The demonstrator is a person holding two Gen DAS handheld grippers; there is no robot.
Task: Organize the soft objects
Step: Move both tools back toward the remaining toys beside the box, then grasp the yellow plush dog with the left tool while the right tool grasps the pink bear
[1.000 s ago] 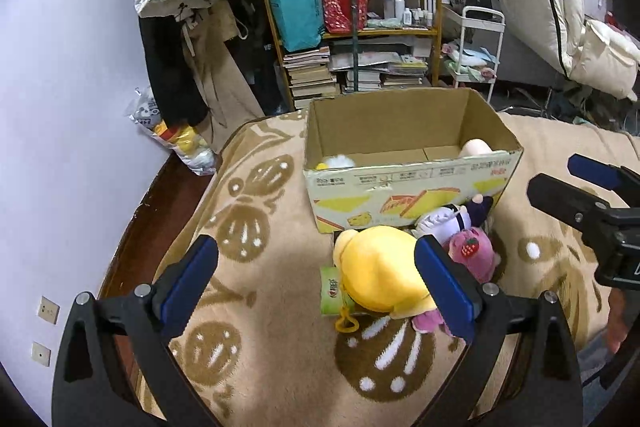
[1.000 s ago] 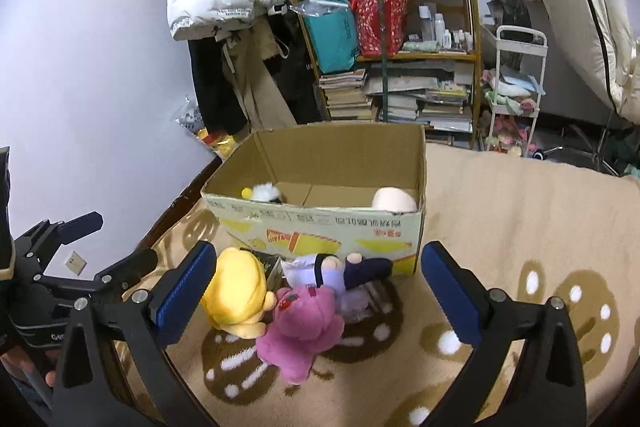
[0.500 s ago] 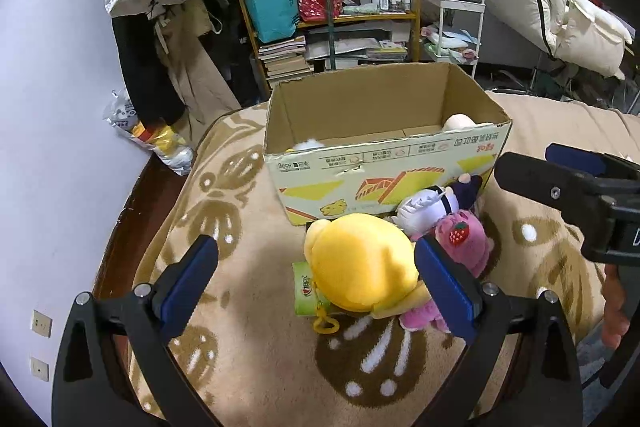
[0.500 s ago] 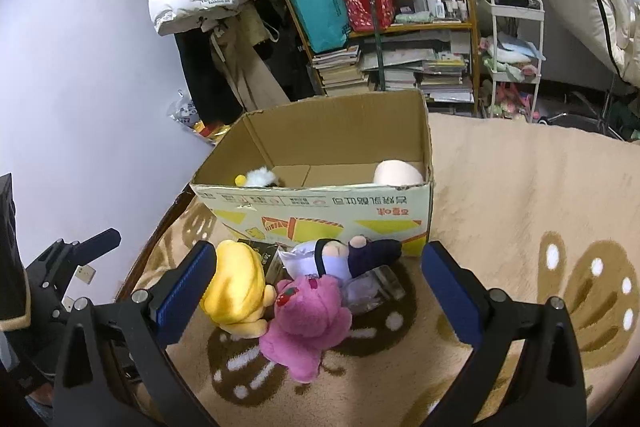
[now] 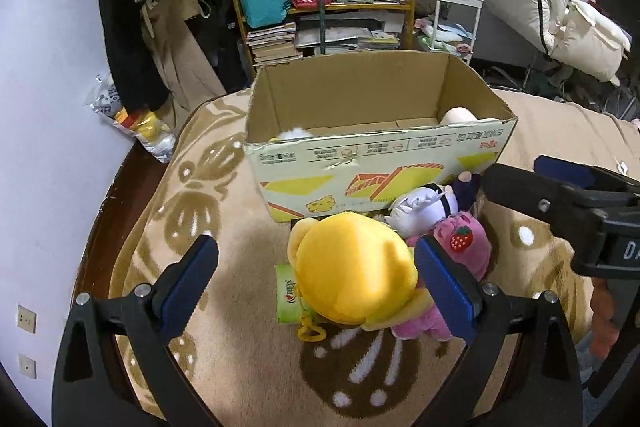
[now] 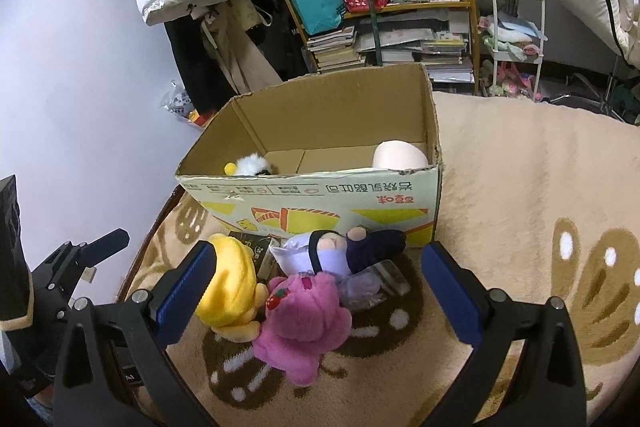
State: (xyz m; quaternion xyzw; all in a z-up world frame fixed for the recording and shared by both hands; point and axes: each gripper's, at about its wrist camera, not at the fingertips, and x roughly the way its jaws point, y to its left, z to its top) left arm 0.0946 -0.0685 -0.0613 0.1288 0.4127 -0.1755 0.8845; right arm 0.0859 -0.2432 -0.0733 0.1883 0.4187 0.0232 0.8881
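Held the left gripper [image 5: 314, 259] with its claw spread wide, pinching nothing, above the yellow plush [image 5: 352, 267]. Framed that plush between the two blue pads [image 5: 188, 283] in the left wrist view; could not tell whether either pad touched it. Held the right gripper [image 6: 320, 259] likewise spread and empty, over the pink plush [image 6: 304, 319] with the strawberry patch.

Found the toys heaped on the beige blanket [image 5: 240, 347], close to its left edge and tight against the front wall of the cardboard box [image 5: 360, 163]. Found the yellow plush at the left end of the heap, pressed against the pink plush beside it. Saw a pale-haired doll [image 6: 320, 255] in dark clothes lying between the pink plush and the box wall, touching both. Noted a green packet [image 5: 286, 293] tucked partly under the yellow plush on its left, a dark packet [image 6: 260, 251] between that plush and the box, and a clear wrapper [image 6: 376, 285] just right of the pink plush.

Saw the box standing open on the blanket, nearer the left edge than the right. Spotted a white fluffy toy [image 6: 250, 165] in its near-left corner and a round peach plush [image 6: 400, 157] in its near-right corner. Glimpsed a crowded shelf [image 5: 320, 7] beyond the far edge.
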